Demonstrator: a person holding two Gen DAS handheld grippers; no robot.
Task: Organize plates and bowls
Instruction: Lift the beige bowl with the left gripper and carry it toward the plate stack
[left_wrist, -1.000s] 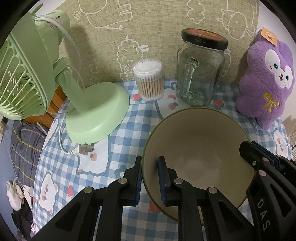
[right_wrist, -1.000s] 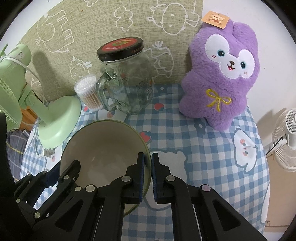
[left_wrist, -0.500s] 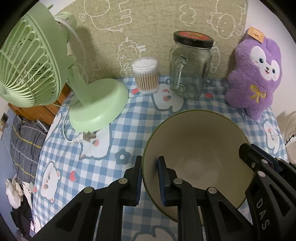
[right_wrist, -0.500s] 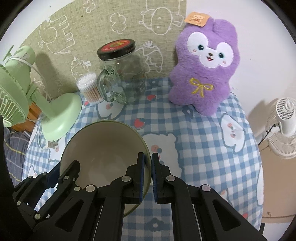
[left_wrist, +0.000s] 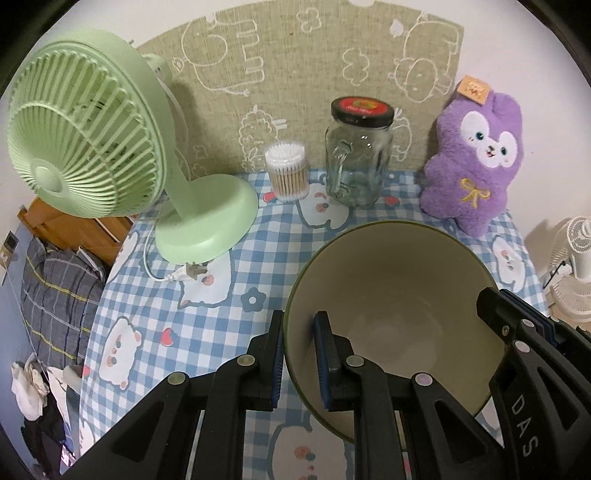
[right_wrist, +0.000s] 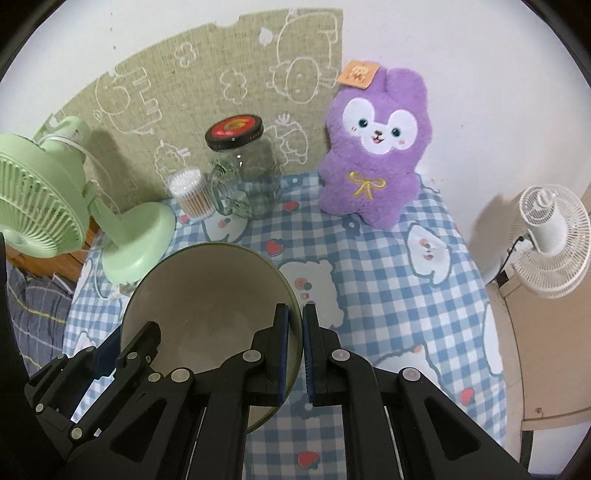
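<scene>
A large bowl (left_wrist: 399, 295), cream inside with a dark green rim, hangs above the checked tablecloth, held by both grippers. My left gripper (left_wrist: 299, 328) is shut on its left rim, one finger inside and one outside. My right gripper (right_wrist: 295, 325) is shut on its right rim the same way; the bowl (right_wrist: 207, 295) fills the lower left of the right wrist view. The other gripper's fingers show at the bowl's far side in each view. No plates are in view.
At the back of the blue checked tablecloth (left_wrist: 258, 266) stand a green desk fan (left_wrist: 110, 147), a tub of cotton swabs (left_wrist: 286, 171), a lidded glass jar (left_wrist: 358, 155) and a purple plush toy (left_wrist: 476, 162). A white fan (right_wrist: 550, 229) stands off the table's right edge.
Both grippers have risen and drawn back with the bowl between them. The fan, jar and plush toy look smaller and farther, and more of the tablecloth shows.
</scene>
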